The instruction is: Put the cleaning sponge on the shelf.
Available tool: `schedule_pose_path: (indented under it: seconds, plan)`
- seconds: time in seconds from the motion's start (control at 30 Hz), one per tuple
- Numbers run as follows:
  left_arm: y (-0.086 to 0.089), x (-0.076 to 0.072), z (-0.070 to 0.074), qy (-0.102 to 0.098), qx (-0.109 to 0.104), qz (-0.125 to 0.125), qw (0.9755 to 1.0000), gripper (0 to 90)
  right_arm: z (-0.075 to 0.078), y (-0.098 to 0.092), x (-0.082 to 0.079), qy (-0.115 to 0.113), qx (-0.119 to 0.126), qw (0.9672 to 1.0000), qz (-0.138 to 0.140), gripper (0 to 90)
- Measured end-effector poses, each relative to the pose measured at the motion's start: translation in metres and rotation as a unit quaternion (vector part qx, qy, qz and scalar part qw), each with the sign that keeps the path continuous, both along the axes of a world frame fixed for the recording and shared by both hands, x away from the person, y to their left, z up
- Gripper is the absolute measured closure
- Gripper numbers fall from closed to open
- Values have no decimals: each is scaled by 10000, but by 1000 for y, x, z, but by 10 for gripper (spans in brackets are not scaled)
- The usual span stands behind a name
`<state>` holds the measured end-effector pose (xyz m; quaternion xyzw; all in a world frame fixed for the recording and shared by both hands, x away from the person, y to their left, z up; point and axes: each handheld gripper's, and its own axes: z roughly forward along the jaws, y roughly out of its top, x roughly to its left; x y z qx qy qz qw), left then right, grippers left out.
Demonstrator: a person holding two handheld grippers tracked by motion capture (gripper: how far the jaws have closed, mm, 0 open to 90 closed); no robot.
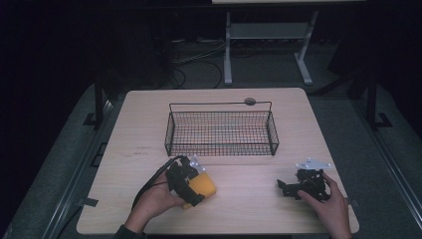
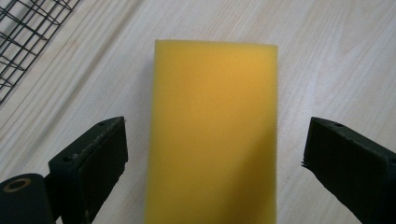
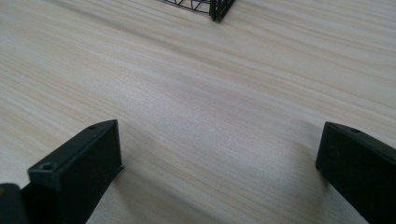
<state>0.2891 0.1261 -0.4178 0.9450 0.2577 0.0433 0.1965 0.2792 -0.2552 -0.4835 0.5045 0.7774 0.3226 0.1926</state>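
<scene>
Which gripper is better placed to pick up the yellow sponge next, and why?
The left gripper: its open jaws already straddle the yellow sponge. The right gripper sits open over bare table, away from it.

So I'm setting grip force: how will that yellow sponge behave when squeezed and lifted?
The yellow sponge looks like soft foam, so it will probably compress between the left tongs, which stand open around it. It is likely light for its size. Lying flat on the table, it shouldn't roll.
</scene>
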Motion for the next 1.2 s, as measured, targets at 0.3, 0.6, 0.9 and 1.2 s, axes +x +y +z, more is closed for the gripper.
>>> schedule_pose_path:
  seconds: [0.3, 0.6, 0.9, 1.2]
  plan:
    - [-6, 2, -12, 13, 170, -102, 9998, 58, 0, 0, 0, 1, 1, 10000, -1, 0]
    - [-10, 4, -22, 105, 315, -199, 9993, 58, 0, 0, 0, 3, 2, 10000, -4, 0]
    - [-8, 6, -25, 113, 330, -157, 9993, 84, 0, 0, 0, 2, 0, 10000, -3, 0]
    - [-6, 6, -24, 76, 323, -134, 9994, 138, 0, 0, 0, -1, -1, 10000, 0, 0]
